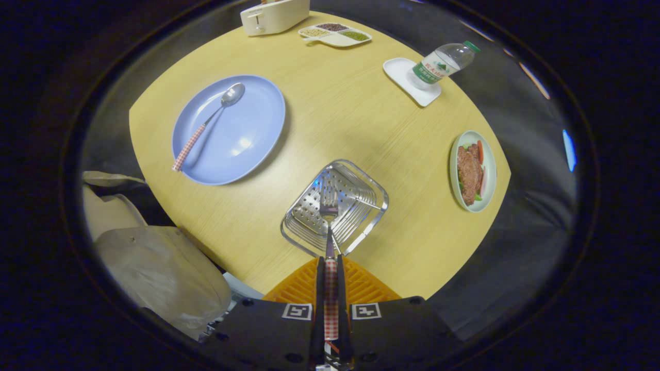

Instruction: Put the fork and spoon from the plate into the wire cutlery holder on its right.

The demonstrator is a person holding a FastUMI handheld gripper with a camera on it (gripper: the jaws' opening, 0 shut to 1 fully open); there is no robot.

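My gripper (pixel 330 264) is shut on the fork (pixel 329 216), pinching its red-and-white checked handle between both fingers. The fork's tines point forward and hang over the open mouth of the wire cutlery holder (pixel 361 181), a square metal basket with a perforated bottom just ahead of the fingers. Left of the holder and farther off lies the blue plate (pixel 247 129). The spoon (pixel 206 121) rests on it, bowl away from me and checked handle reaching over the plate's near-left rim.
Round wooden table (pixel 330 103). A green-rimmed dish of meat and vegetables (pixel 472 171) lies to the holder's right. Beyond it, a water bottle (pixel 442 64) stands on a white tray. A divided snack dish (pixel 335 34) and a cream appliance (pixel 273 15) sit at the far edge. A cloth-covered seat (pixel 160 268) lies beside the table's near left.
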